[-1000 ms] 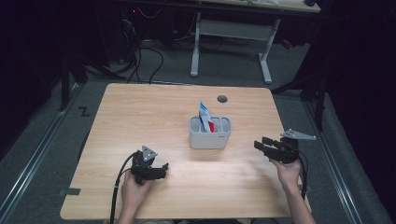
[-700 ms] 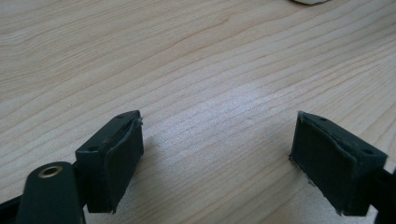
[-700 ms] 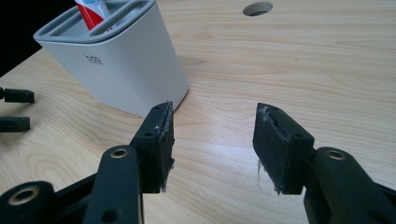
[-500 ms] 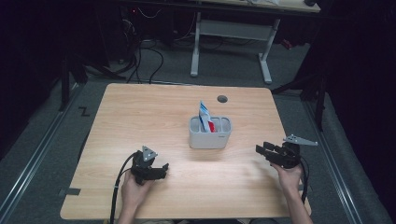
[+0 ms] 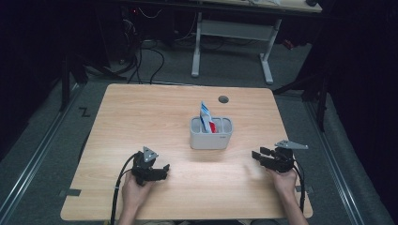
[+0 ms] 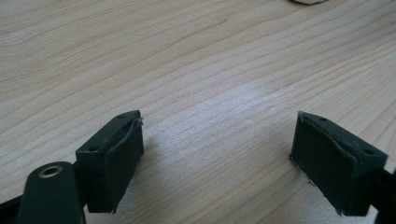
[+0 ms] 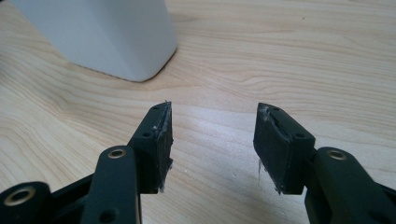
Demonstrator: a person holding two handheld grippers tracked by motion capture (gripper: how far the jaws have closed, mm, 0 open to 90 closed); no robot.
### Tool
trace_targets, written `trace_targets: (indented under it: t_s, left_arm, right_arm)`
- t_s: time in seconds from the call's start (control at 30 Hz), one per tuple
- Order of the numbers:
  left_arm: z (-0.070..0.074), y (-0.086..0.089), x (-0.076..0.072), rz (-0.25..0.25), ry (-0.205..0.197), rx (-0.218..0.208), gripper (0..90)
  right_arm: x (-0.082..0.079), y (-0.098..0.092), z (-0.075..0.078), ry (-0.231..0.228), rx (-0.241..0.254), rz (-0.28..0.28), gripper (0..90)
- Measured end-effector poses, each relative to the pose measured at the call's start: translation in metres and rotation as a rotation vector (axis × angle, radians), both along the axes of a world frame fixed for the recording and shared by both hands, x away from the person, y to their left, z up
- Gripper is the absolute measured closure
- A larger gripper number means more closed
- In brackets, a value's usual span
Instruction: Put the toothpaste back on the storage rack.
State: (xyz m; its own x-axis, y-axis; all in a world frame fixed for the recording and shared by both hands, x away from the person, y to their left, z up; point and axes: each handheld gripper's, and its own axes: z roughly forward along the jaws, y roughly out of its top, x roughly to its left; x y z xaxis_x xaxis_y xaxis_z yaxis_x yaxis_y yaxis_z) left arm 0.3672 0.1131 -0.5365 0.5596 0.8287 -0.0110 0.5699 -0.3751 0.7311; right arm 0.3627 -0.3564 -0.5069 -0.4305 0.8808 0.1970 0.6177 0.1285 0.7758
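A pale grey compartment caddy [image 5: 211, 133] stands in the middle of the wooden table [image 5: 141, 117], with a blue, white and red packet [image 5: 205, 116] sticking up out of it. My left gripper [image 5: 163, 169] lies low at the near left, pointing right, held by a hand. Its jaws stand wide apart over bare wood [image 6: 219, 119]. My right gripper [image 5: 257, 154] is at the near right and points left toward the caddy. Its jaws are open with nothing between them [image 7: 214, 106], and the caddy's white wall [image 7: 107, 32] rises just ahead to their left.
A round cable hole [image 5: 223, 99] sits in the table behind the caddy. Beyond the far edge stands a white desk frame [image 5: 230, 28], with cables on the dark floor [image 5: 141, 56]. Each gripper trails a black cable toward the near edge.
My right gripper has sunk toward the table and drifted slightly toward the near edge. The left gripper and the caddy have not moved.
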Motion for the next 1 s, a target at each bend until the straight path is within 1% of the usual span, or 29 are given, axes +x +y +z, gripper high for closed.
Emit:
trace_targets:
  t_s: [0.17,0.27,0.3,0.33,0.37,0.5,0.57,0.7,0.77,0.83,0.87,0.93,1.0]
  left_arm:
    - [0.000,0.000,0.000,-0.001,0.000,0.001,17.3]
    - [0.000,0.000,0.000,-0.001,0.000,0.000,17.3]
    - [0.000,0.000,0.000,-0.001,0.000,0.000,17.3]
    - [0.000,0.000,0.000,-0.001,0.000,0.000,17.3]
    - [0.000,0.000,0.000,-0.001,0.000,0.000,17.3]
    - [0.000,0.000,0.000,-0.001,0.000,0.000,17.3]
    - [0.000,0.000,0.000,0.000,0.000,0.000,17.3]
    - [0.000,0.000,0.000,-0.001,0.000,0.000,17.3]
    - [0.000,0.000,0.000,0.000,0.000,0.000,17.3]
    - [0.000,0.000,0.000,-0.001,0.000,0.000,17.3]
    - [0.000,0.000,0.000,0.000,0.000,0.000,17.3]
    - [0.000,0.000,0.000,-0.001,0.000,0.000,17.3]
    - [0.000,0.000,0.000,0.000,0.000,0.000,17.3]
  right_arm:
    - [0.003,0.006,-0.006,-0.001,-0.030,-0.001,46.8]
    - [0.005,0.011,-0.010,0.003,-0.060,-0.008,47.4]
    - [0.005,0.011,-0.010,0.003,-0.060,-0.008,47.4]
    - [0.007,0.014,-0.013,0.005,-0.087,-0.008,47.4]
    - [0.007,0.015,-0.014,0.006,-0.096,-0.010,47.5]
    - [0.008,0.017,-0.017,0.003,-0.110,-0.011,47.3]
    - [0.009,0.019,-0.019,-0.003,-0.128,-0.011,47.1]
    - [0.011,0.024,-0.022,-0.004,-0.138,-0.029,46.3]
    - [0.012,0.027,-0.022,-0.016,-0.156,-0.022,46.0]
    - [0.012,0.029,-0.022,-0.016,-0.165,-0.021,45.7]
    - [0.012,0.031,-0.023,-0.013,-0.184,-0.017,44.8]
    - [0.013,0.032,-0.023,0.002,-0.194,-0.015,43.2]
    - [0.013,0.032,-0.023,0.003,-0.196,-0.013,42.4]
